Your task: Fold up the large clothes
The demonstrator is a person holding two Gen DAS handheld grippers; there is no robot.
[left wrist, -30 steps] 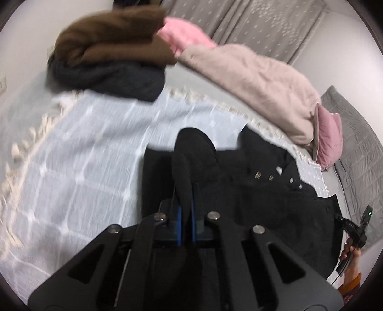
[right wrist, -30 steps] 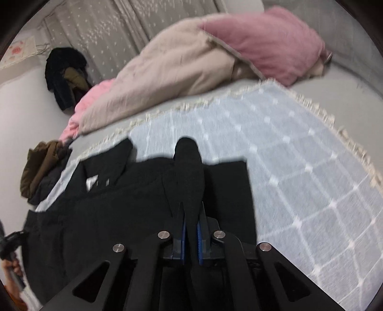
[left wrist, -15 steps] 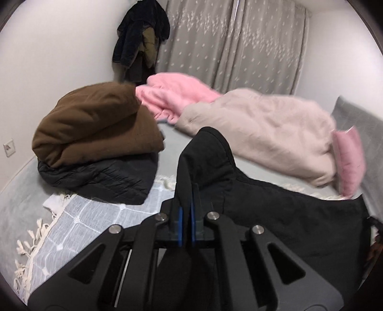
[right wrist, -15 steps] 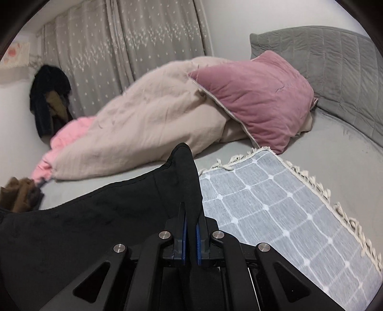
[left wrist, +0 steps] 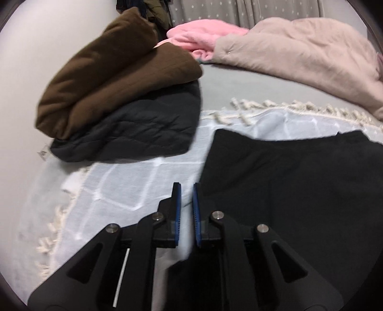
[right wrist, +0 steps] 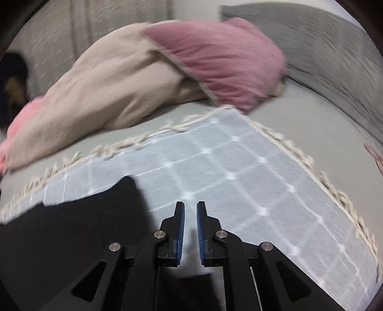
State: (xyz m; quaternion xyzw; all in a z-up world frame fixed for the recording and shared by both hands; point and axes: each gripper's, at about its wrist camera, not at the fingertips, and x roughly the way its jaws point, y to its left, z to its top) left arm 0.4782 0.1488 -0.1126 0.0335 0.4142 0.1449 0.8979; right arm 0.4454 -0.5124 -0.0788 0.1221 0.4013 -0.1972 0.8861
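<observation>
Home bedroom, w/ work done on a bed. Grey sheet (left wrist: 239,86) covers the mattress; a checked, fringed throw (right wrist: 227,167) lies over it. Rumpled beige duvet (left wrist: 299,52) and bright pink blanket (left wrist: 203,33) are heaped toward the back, dusty-pink pillow (right wrist: 222,59) leaning on the duvet. Quilted grey headboard (right wrist: 323,47) on one side, patterned grey curtains (left wrist: 239,9) behind. Folded brown coat (left wrist: 115,76) stacked on dark quilted jacket (left wrist: 143,129); clothes hanging by the wall (left wrist: 153,9).

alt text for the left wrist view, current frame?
The left tool is open and empty above a checked blue-grey throw, beside a flat black garment. Behind, a folded brown coat sits on a folded dark quilted jacket.
</observation>
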